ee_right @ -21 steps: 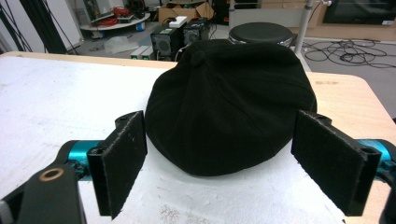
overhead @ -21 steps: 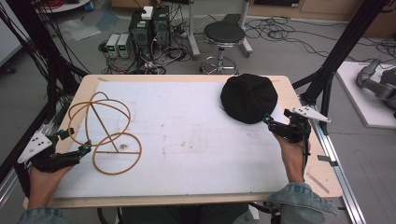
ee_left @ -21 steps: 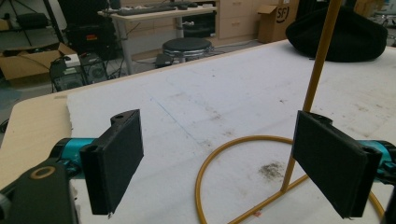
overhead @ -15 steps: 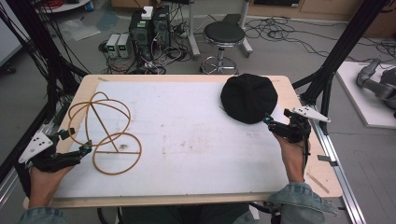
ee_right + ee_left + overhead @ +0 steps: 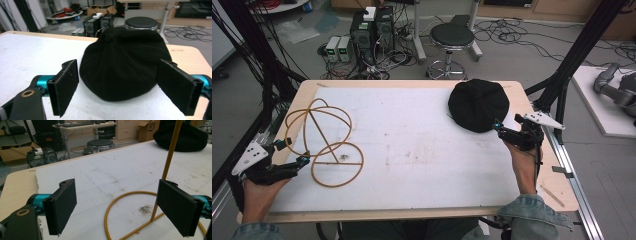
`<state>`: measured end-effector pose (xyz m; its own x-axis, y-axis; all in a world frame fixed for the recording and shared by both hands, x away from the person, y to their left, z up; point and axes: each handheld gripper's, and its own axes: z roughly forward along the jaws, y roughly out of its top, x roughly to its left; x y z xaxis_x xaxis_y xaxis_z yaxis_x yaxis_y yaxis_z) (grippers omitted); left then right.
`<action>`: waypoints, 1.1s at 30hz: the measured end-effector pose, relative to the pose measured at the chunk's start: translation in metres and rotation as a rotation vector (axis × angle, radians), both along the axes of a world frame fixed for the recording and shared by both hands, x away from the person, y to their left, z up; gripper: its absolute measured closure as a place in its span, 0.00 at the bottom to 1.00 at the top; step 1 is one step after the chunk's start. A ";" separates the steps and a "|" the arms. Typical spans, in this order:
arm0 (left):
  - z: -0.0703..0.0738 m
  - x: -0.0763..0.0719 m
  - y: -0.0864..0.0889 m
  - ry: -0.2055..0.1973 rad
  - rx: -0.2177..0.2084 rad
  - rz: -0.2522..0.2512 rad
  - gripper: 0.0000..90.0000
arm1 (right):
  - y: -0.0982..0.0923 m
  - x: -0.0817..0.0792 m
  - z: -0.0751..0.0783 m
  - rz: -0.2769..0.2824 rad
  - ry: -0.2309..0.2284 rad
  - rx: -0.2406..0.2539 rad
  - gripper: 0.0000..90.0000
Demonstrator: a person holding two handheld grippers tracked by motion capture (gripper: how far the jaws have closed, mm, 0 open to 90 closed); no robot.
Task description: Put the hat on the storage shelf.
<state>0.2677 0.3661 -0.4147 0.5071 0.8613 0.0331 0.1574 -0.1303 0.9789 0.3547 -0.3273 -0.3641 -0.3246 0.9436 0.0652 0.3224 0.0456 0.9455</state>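
Observation:
A black cap [image 5: 478,104] lies on the table's far right; in the right gripper view the cap [image 5: 125,57] sits just ahead of the jaws. My right gripper [image 5: 511,129] rests at its near edge, open, with the jaws [image 5: 122,87] spread wider than the cap's front. A yellow wire stand [image 5: 324,140] of hoops and rods stands at the left. My left gripper [image 5: 292,152] is open beside its flat base ring, and its own view [image 5: 120,205] has the ring [image 5: 117,202] and an upright rod [image 5: 170,152] between and behind the pads, untouched.
A white mat [image 5: 412,145] covers the wooden table [image 5: 542,165]. Black frame posts [image 5: 572,65] rise at both sides. On the floor beyond the far edge are a round stool [image 5: 452,37], computer boxes [image 5: 372,27] and cables.

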 end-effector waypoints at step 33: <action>0.000 0.000 0.001 -0.001 -0.008 -0.007 0.19 | 0.040 0.104 0.015 -0.055 -0.084 -0.037 0.22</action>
